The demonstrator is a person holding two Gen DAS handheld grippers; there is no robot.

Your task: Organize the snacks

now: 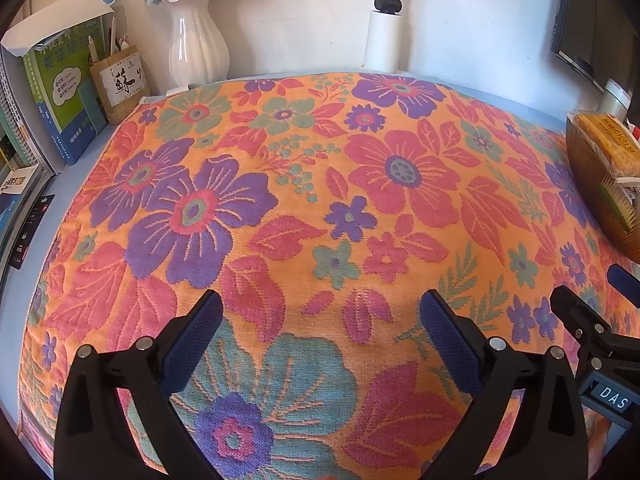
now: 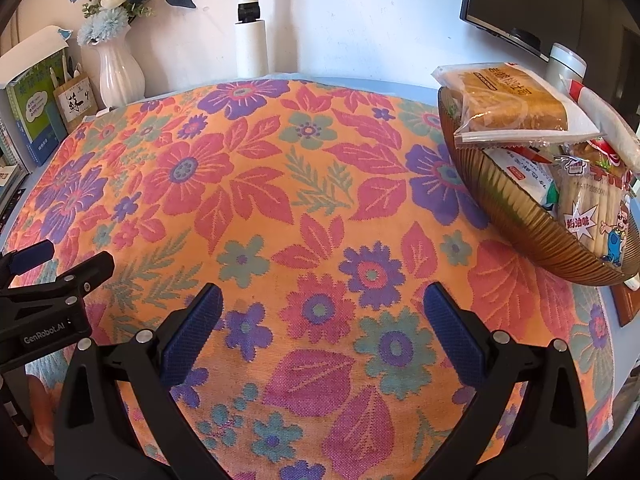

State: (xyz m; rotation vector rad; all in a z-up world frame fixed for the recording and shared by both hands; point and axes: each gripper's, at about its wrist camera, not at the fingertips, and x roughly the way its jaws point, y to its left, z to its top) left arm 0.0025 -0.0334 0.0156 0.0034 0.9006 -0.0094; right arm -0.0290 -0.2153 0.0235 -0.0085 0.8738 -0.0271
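A ribbed brown bowl [image 2: 516, 216] stands at the right of the floral cloth and holds several snack packets: a wrapped bread slice [image 2: 516, 108] on top and a pack of biscuit sticks [image 2: 588, 208] beside it. The bowl also shows at the right edge of the left wrist view [image 1: 592, 184]. My left gripper [image 1: 320, 336] is open and empty above the cloth. My right gripper [image 2: 322, 328] is open and empty, left of the bowl. Each gripper shows at the edge of the other's view.
An orange floral cloth [image 1: 320, 184] covers the table. A white vase with flowers [image 1: 196, 44], a pen holder [image 1: 118, 84] and books [image 1: 56, 92] stand at the back left. A white post [image 1: 386, 16] stands at the back. A monitor [image 2: 516, 4] is at the back right.
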